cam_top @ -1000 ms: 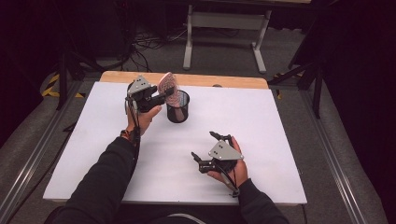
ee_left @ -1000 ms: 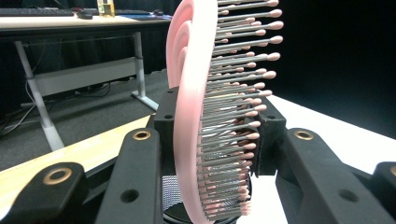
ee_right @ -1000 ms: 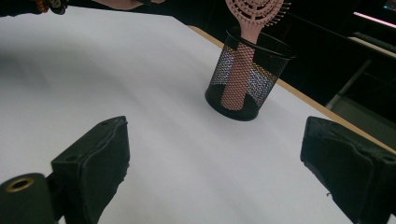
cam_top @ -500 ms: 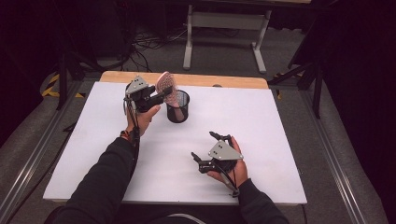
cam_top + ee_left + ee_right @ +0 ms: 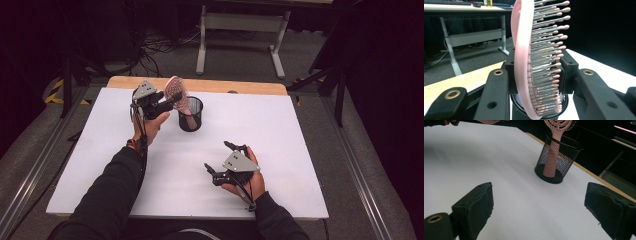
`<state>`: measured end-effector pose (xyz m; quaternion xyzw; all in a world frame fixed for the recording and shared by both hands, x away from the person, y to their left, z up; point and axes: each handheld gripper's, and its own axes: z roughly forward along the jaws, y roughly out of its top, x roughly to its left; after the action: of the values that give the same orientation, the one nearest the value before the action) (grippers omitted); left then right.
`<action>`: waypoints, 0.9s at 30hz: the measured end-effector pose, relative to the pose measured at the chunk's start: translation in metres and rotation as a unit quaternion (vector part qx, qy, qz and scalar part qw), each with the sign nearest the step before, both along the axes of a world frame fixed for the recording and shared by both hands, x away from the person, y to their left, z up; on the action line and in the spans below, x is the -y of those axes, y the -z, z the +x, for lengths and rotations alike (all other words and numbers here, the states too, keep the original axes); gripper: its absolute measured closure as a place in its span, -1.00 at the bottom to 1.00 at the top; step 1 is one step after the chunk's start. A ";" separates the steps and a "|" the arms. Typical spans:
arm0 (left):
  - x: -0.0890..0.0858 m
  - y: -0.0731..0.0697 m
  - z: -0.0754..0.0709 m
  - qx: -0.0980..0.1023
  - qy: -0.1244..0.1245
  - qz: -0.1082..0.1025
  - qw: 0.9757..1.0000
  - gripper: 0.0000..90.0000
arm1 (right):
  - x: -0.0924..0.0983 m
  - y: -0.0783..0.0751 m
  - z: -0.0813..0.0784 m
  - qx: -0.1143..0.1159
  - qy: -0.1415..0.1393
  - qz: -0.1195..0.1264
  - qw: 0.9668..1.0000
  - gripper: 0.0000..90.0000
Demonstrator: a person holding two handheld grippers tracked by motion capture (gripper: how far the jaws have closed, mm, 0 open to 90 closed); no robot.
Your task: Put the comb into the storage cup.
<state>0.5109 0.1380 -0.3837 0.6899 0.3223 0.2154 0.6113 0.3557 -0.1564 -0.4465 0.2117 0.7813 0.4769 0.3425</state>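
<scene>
The pink hairbrush (image 5: 176,95) stands handle-down in the black mesh cup (image 5: 190,115), its handle reaching the cup's floor in the right gripper view and its head leaning out over the rim toward the left. The left gripper (image 5: 167,101) is clamped across the brush head; in the left gripper view its pads press the pink back on one side and the bristle tips on the other. Judged from this, the placing is nearly complete: the brush is in the cup, and what is left is to let go of the head and draw the gripper clear without tipping the cup. The right gripper (image 5: 226,156) rests in the hand low on the white surface (image 5: 300,150), well apart from the cup, jaws wide apart with nothing between them. The surface around the cup carries nothing else, and nothing blocks a withdrawal. Beyond the wooden far edge (image 5: 240,86), cables (image 5: 150,50) lie on the floor beside a grey frame leg (image 5: 202,42).
</scene>
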 end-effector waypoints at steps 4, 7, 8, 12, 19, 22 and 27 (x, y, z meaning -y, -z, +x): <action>-0.004 0.000 0.002 -0.004 -0.002 0.001 1.000 0.36 | -0.001 0.000 0.000 -0.001 -0.001 0.000 1.000 -0.79; -0.005 0.001 0.002 -0.008 -0.005 -0.003 1.000 0.35 | -0.001 0.001 0.000 -0.003 -0.003 0.000 1.000 -0.79; -0.005 0.001 0.002 -0.008 -0.005 -0.003 1.000 0.35 | -0.001 0.001 0.000 -0.003 -0.003 0.000 1.000 -0.79; -0.008 0.002 0.004 -0.012 -0.009 -0.004 1.000 0.34 | -0.001 0.001 0.000 -0.003 -0.002 0.000 1.000 -0.79; -0.014 0.004 0.006 -0.024 -0.012 -0.013 1.000 0.33 | -0.001 0.001 0.000 -0.002 -0.001 0.000 1.000 -0.79; -0.016 0.006 0.008 -0.026 -0.012 -0.020 0.999 0.33 | -0.001 0.001 0.000 -0.003 -0.001 0.000 1.000 -0.79; -0.019 0.007 0.009 -0.032 -0.012 -0.023 0.999 0.32 | -0.001 0.001 0.000 0.002 0.002 0.001 1.000 -0.78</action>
<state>0.5195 0.1570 -0.3911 0.6784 0.3547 0.1929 0.6138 0.3557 -0.1557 -0.4472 0.2128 0.7796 0.4772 0.3452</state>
